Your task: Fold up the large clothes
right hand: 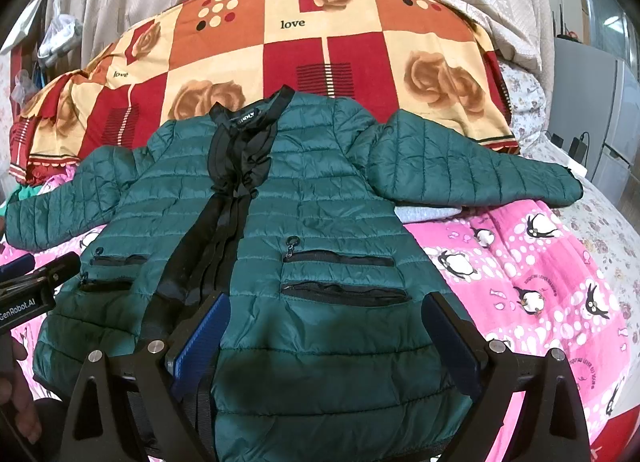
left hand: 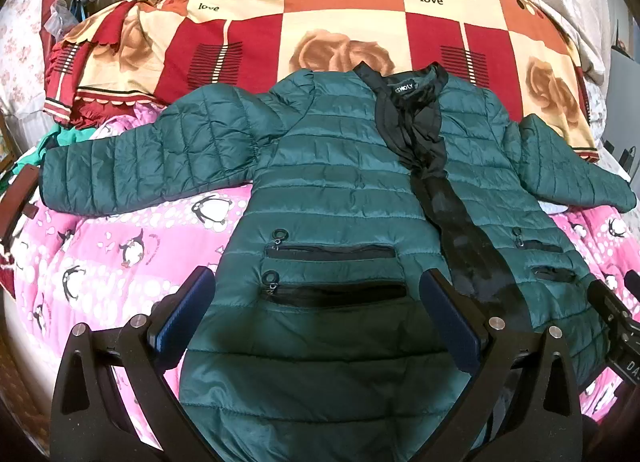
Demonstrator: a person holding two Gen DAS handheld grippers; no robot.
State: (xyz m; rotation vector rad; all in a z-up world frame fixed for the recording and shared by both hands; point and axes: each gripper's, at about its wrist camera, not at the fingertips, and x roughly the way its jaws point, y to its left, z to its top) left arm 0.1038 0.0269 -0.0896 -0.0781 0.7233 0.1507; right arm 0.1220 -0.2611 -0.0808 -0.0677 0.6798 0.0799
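A dark green quilted jacket lies front up on the bed, sleeves spread to both sides, black placket down the middle. It also shows in the right wrist view. My left gripper is open and empty, hovering over the jacket's lower left panel near the two zip pockets. My right gripper is open and empty over the lower right panel by its pockets. The left gripper's body shows at the left edge of the right wrist view.
A pink penguin blanket covers the bed under the jacket. A red, orange and cream rose-print quilt lies folded behind the collar. Other clothes are heaped at the far left. A grey cabinet stands right of the bed.
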